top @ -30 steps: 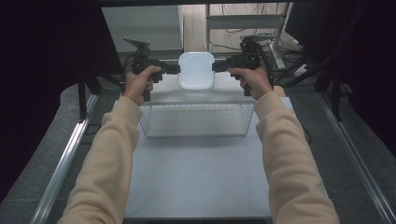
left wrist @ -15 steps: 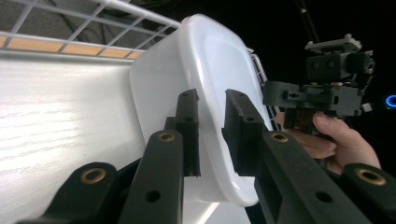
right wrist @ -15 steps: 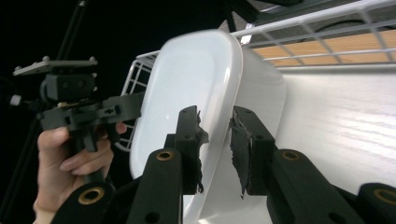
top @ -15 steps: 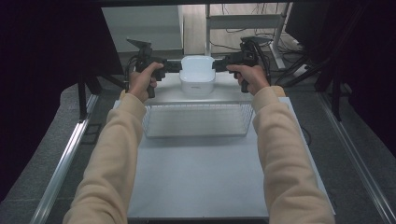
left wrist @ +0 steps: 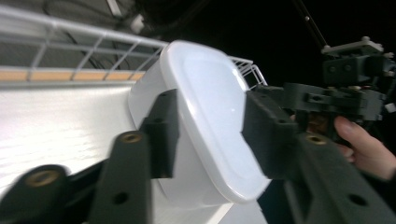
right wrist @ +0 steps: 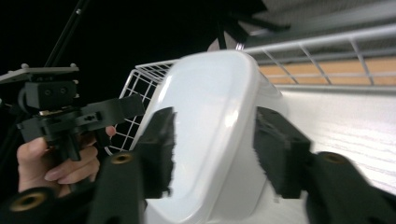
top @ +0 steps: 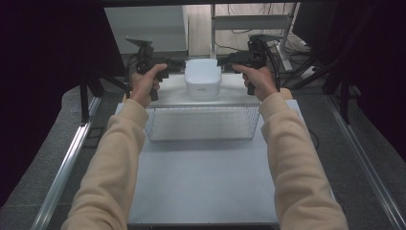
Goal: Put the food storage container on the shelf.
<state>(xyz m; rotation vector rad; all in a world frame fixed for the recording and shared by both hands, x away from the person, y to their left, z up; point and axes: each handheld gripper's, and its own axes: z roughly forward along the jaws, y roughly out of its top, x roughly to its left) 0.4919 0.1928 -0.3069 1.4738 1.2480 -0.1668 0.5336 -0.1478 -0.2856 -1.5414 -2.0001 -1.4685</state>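
A white lidded container (top: 203,76) sits level just beyond the wire basket (top: 203,124), held from both ends. My left gripper (top: 179,64) is shut on its left end and my right gripper (top: 222,61) on its right end. In the left gripper view the two black pads (left wrist: 161,130) press either side of the container (left wrist: 205,102), with the right gripper (left wrist: 299,98) beyond it. The right gripper view has its jaws clamped on the container (right wrist: 210,102), and the left gripper (right wrist: 116,109) sits behind. Whether the container's base touches the table is hidden.
The empty wire basket stands across the far part of the white table (top: 206,182). Metal rails (top: 67,167) run along both sides of the table. A shelf frame (top: 249,21) and cables lie behind the far edge.
Both grippers have carried the container a little away from the person and lowered it slightly behind the basket. More of its side now shows. The basket has stayed put.
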